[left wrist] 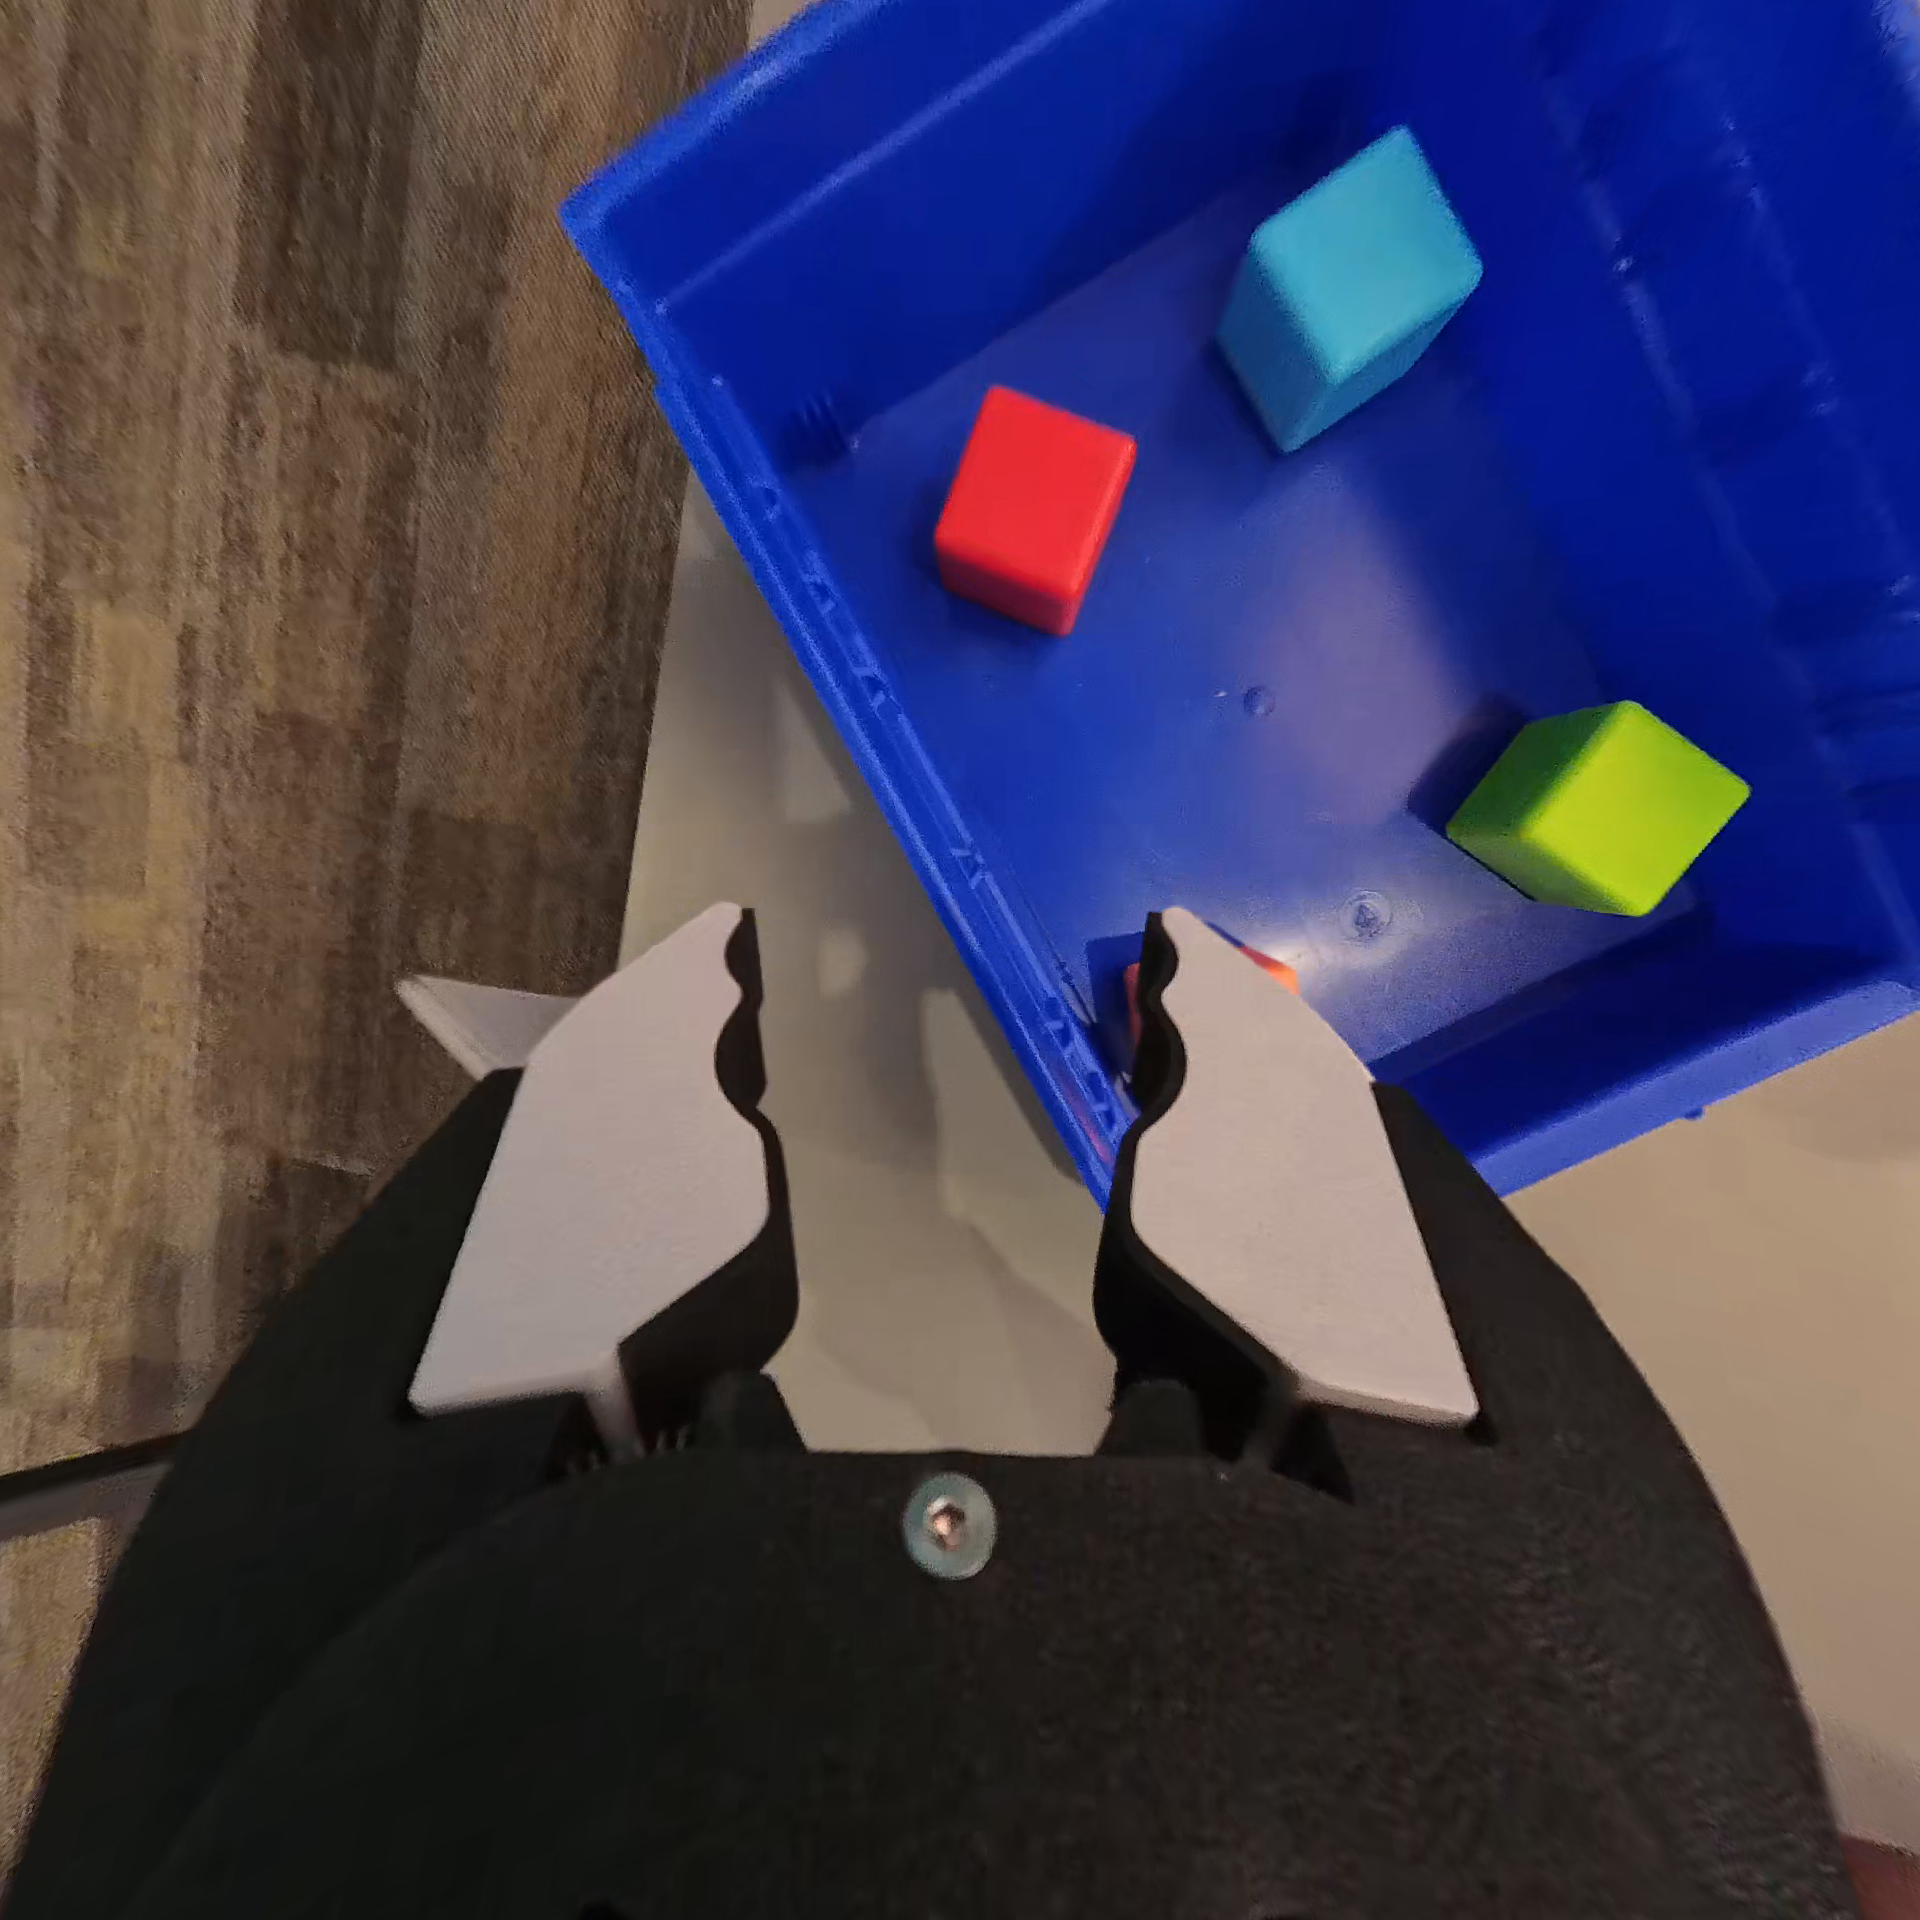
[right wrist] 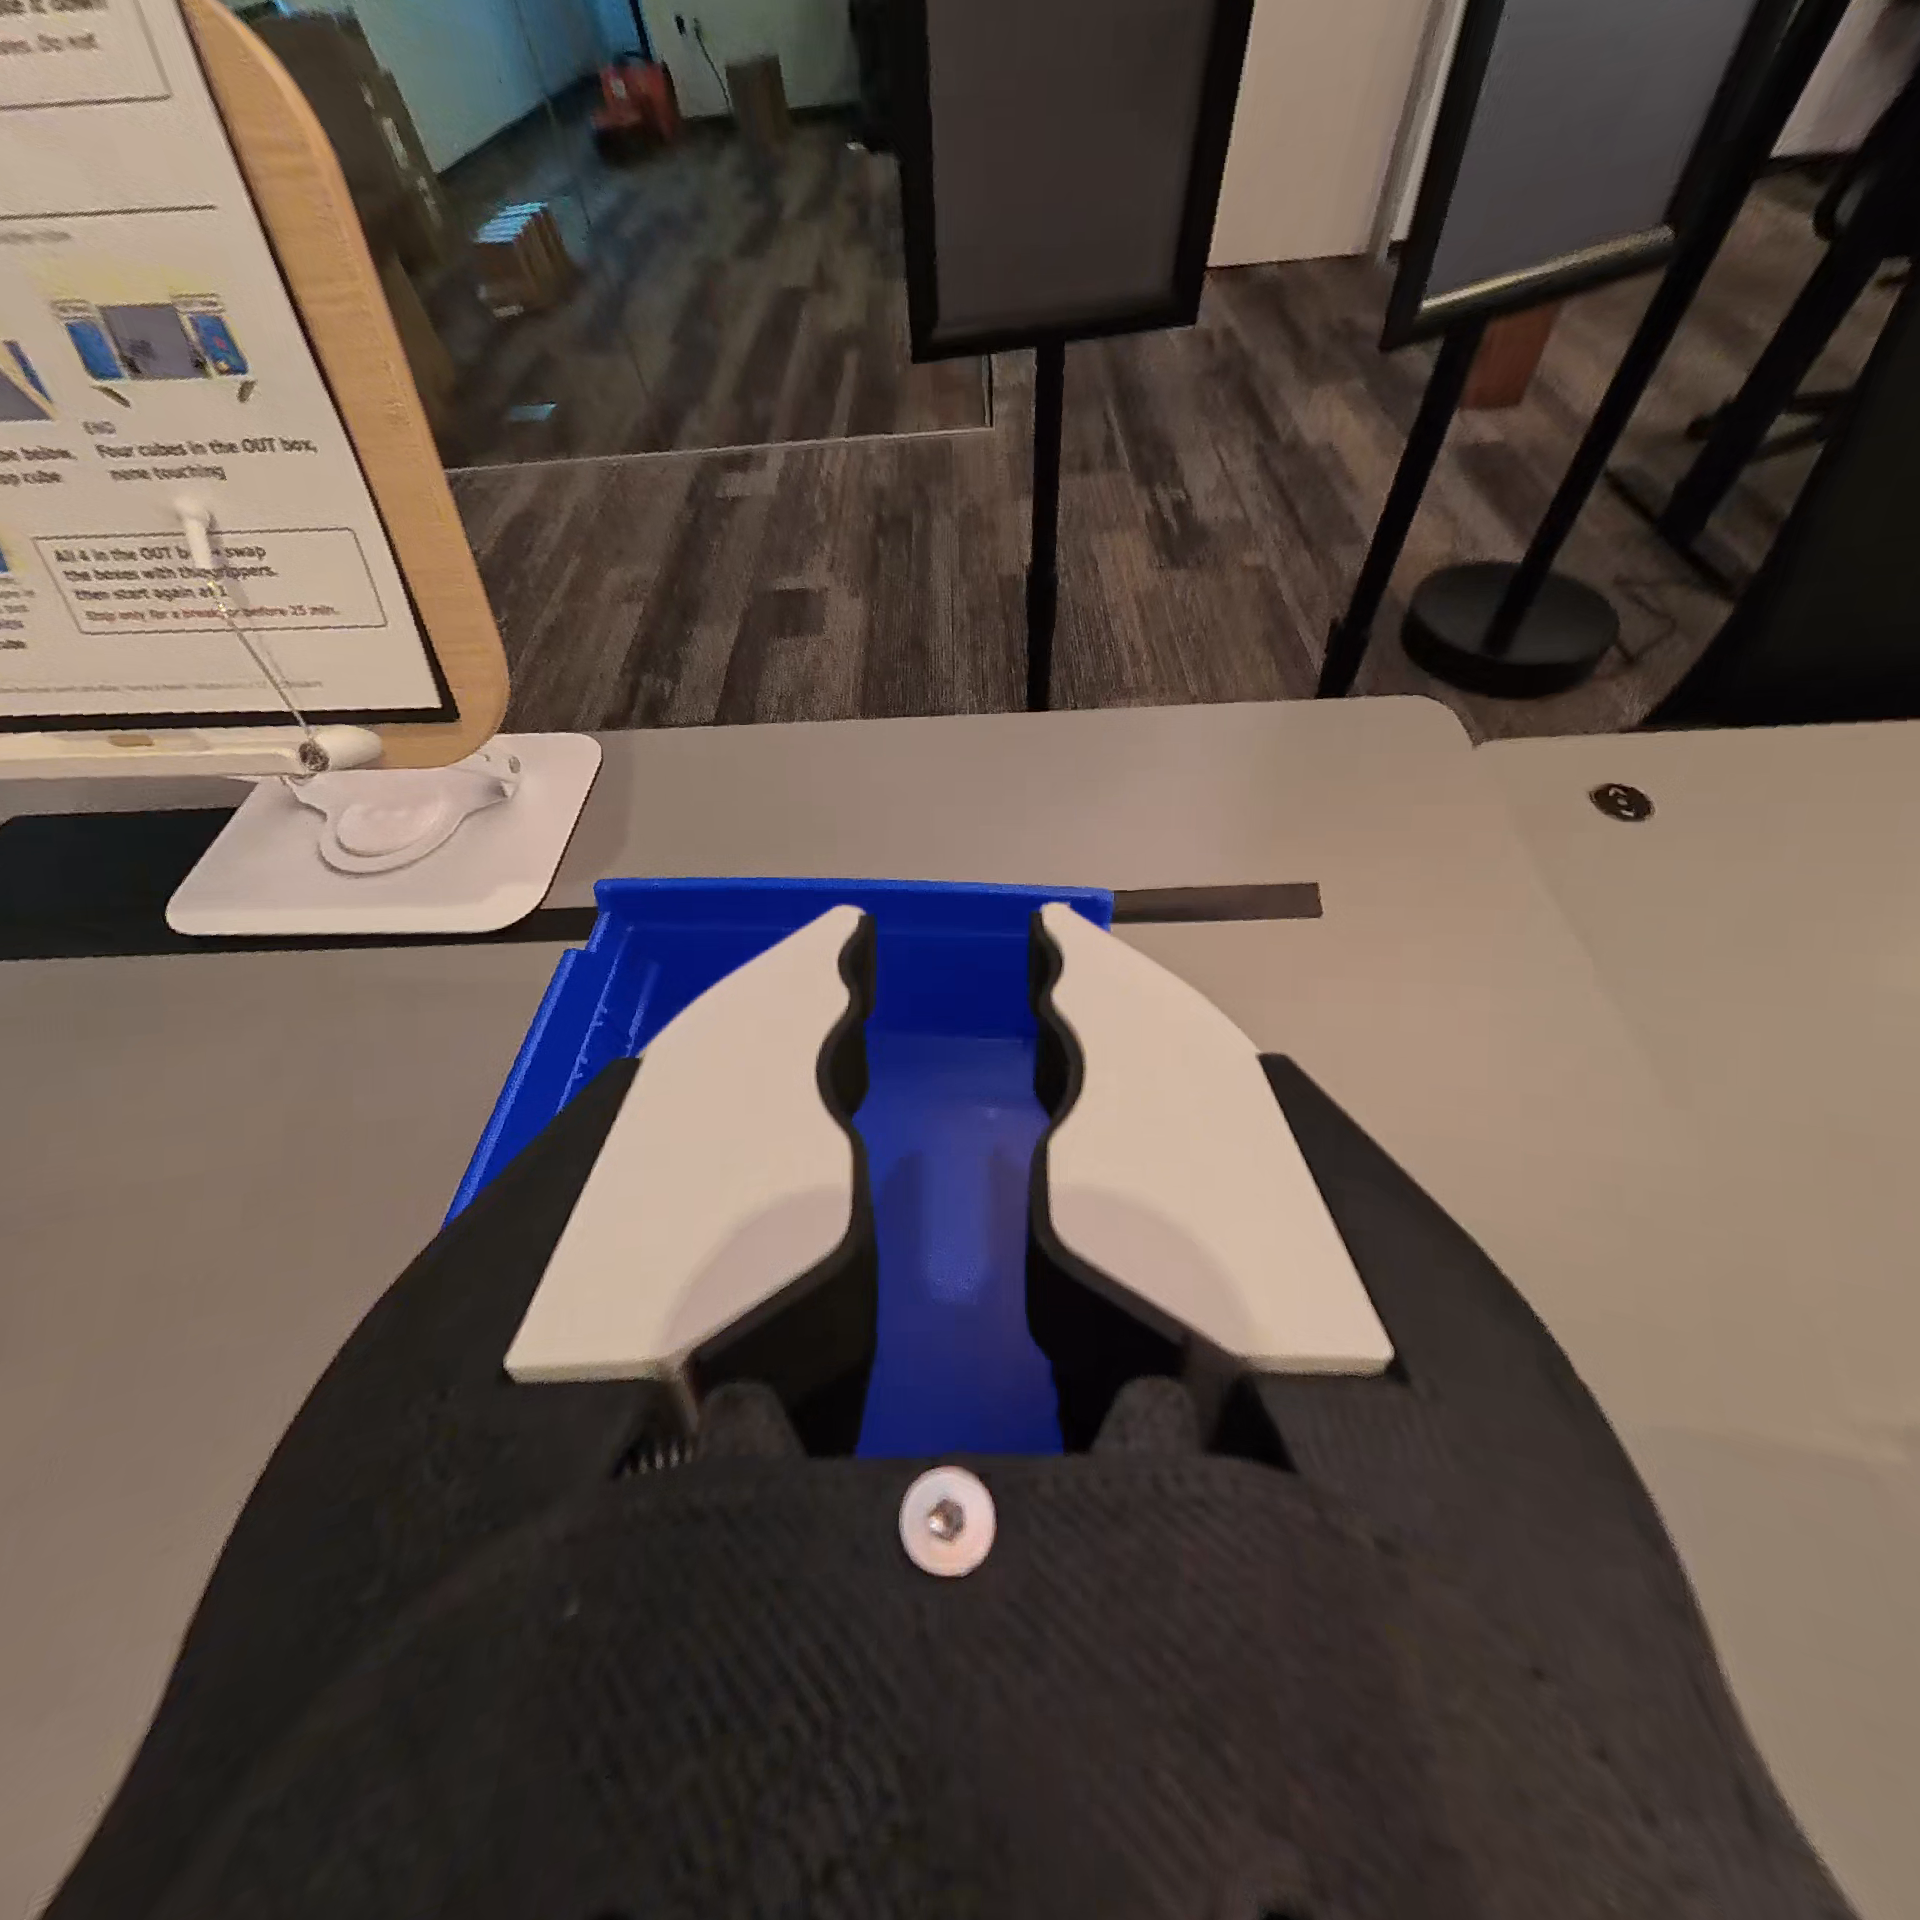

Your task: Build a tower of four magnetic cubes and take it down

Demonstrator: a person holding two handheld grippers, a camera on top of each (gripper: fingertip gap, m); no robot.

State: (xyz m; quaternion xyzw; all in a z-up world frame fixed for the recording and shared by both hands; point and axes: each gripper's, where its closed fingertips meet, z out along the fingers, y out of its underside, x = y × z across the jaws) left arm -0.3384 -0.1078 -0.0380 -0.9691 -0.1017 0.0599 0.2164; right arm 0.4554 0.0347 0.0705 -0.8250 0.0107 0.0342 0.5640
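Your left gripper [left wrist: 951,940] is right up against the lens, tongs spread wide and holding nothing, tips over the white table [left wrist: 883,1195] near its corner. The right-hand finger [left wrist: 1247,1122] crosses the near wall of the blue bin [left wrist: 810,592], which sits up at about 1 o'clock. Inside it you've got a red cube [left wrist: 1034,509] at 12, a light blue cube [left wrist: 1351,286] further out at 1, and a lime green cube [left wrist: 1595,810] at 2, all well apart. There's also an orange cube [left wrist: 1283,971] tucked behind that finger, mostly hidden. Carpet [left wrist: 312,623] fills everything from 9 to 11, past the table edge.

Your right gripper [right wrist: 948,920] is open moderately, also holding nothing, hanging over a second blue bin [right wrist: 540,1081]; the slice of floor between the fingers looks bare. A monitor on a white stand [right wrist: 384,842] sits at 10 o'clock, a sign stand [right wrist: 1049,540] beyond the far edge at 12. Plenty of open grey tabletop [right wrist: 1558,1039] at 3.
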